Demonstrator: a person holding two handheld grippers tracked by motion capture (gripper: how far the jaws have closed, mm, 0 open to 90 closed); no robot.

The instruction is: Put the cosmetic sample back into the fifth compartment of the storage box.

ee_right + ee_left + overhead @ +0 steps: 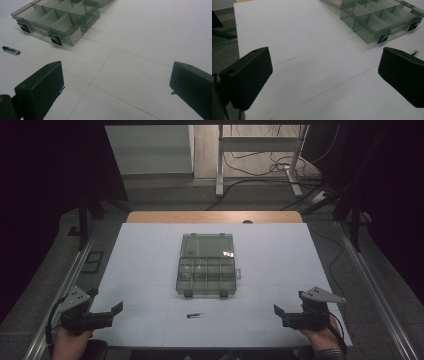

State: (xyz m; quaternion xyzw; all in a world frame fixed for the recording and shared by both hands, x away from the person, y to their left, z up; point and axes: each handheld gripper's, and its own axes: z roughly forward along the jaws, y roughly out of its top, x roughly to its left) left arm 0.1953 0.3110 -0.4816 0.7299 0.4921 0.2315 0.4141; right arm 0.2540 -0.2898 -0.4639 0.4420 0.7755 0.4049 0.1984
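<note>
Black left claw point(116, 310) and right claw point(278, 312) gape, levelled inward

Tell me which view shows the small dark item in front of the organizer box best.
Right gripper view: the small dark item lies whole on the white table, near the organizer box. High view shows it tiny; left gripper view catches a sliver past its jaw.

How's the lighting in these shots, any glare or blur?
High view: dim, surroundings nearly black, a small glare spot on the organizer box lid. Left gripper view: evenly lit, near tongs soft. Right gripper view: brighter, the small dark item stays sharp.
</note>
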